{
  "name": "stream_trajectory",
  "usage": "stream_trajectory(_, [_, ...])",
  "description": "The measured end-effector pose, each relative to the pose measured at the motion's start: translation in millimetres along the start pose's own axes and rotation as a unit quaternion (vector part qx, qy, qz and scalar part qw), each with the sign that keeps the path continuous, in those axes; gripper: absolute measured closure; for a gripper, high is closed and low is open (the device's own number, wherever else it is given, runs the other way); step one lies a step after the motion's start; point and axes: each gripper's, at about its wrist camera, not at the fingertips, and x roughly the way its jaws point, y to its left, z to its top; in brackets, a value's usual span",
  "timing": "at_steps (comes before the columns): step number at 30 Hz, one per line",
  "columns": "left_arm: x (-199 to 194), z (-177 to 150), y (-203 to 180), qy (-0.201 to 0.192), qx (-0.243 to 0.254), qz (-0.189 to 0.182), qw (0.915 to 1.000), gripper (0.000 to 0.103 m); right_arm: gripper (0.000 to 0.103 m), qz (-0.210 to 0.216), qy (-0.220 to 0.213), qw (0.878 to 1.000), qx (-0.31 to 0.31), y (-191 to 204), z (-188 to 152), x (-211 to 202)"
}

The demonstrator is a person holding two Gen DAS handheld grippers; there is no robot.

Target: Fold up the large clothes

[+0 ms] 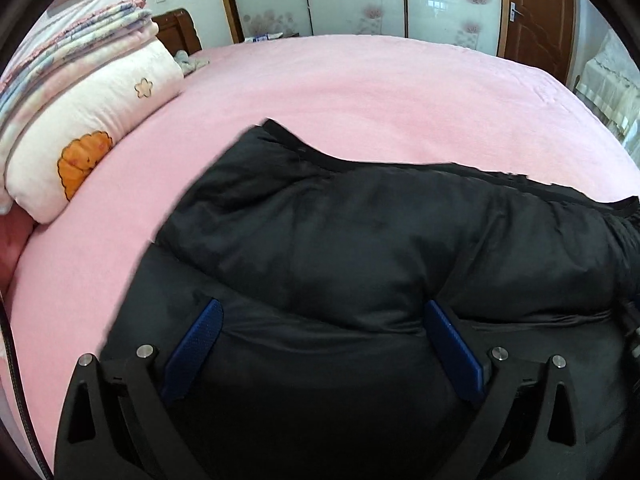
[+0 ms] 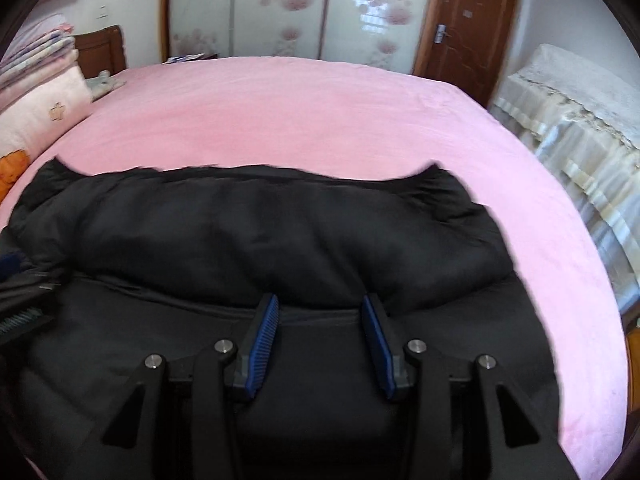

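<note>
A large black padded jacket (image 1: pixel 360 236) lies folded on the pink bed (image 1: pixel 340 92); it also shows in the right wrist view (image 2: pixel 260 236). My left gripper (image 1: pixel 324 308) is open wide, its blue pads just over the jacket's near fold. My right gripper (image 2: pixel 320 304) is open, narrower, with its blue pads over the jacket's near half. Neither holds cloth. The left gripper's body shows at the left edge of the right wrist view (image 2: pixel 24 312).
Folded quilts and a pillow (image 1: pixel 80 120) are stacked at the bed's left end. A floral sliding wardrobe (image 2: pixel 280 4) and a brown door (image 2: pixel 468 28) stand behind the bed. A lace-covered piece of furniture (image 2: pixel 576 120) is on the right.
</note>
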Motion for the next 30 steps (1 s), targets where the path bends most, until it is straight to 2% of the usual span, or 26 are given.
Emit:
stream_trajectory(3, [2.3, 2.5, 20.2, -0.015, 0.008, 0.029, 0.9994, 0.002, 0.060, -0.031, 0.000, 0.999, 0.011, -31.6, -3.7, 4.3])
stream_trajectory(5, [4.8, 3.0, 36.2, -0.031, 0.006, 0.070, 0.9971, 0.002, 0.060, -0.059, 0.000, 0.998, 0.028, -59.4, -6.9, 9.4])
stream_trajectory(7, [15.2, 2.1, 55.1, -0.022, -0.011, 0.104, 0.9943, 0.002, 0.060, -0.074, 0.006, 0.996, 0.041, -79.5, -9.8, 16.3])
stream_trajectory(10, [25.5, -1.4, 77.2, -0.017, -0.044, 0.093, 0.9946, 0.002, 0.060, -0.086, 0.013, 0.995, 0.053, -100.7, -14.5, 23.2])
stream_trajectory(15, [23.3, 1.4, 76.0, -0.026, -0.018, 0.110, 0.9935, 0.000, 0.059, -0.087, 0.012, 0.994, 0.062, -106.5, -15.6, 21.7])
stream_trajectory(18, [0.9, 6.1, 76.7, -0.026, -0.040, 0.115, 0.9922, 0.001, 0.060, -0.079, 0.020, 0.993, 0.086, -107.6, -7.4, 9.1])
stream_trajectory(20, [-21.8, 4.9, 74.0, -0.036, -0.062, 0.092, 0.9932, 0.001, 0.060, -0.054, 0.001, 0.993, 0.107, -99.2, 0.0, -14.7])
stream_trajectory(23, [-62.0, -2.2, 56.8, -0.054, -0.075, 0.045, 0.9947, 0.001, 0.060, 0.004, -0.038, 0.994, 0.105, -67.2, 3.1, -60.6])
stream_trajectory(25, [-86.0, -16.0, 37.3, -0.064, -0.072, 0.018, 0.9952, 0.001, 0.060, 0.068, -0.048, 0.992, 0.093, -30.4, -0.3, -85.2])
stream_trajectory(28, [-102.1, -39.1, 14.5, -0.065, -0.062, 0.008, 0.9959, 0.001, 0.060, 0.140, -0.036, 0.988, 0.053, 25.9, -14.2, -100.3])
stream_trajectory(30, [-97.4, -52.3, 8.0, -0.051, -0.054, 0.018, 0.9971, 0.002, 0.060, 0.151, -0.023, 0.988, 0.022, 53.5, -26.8, -97.0])
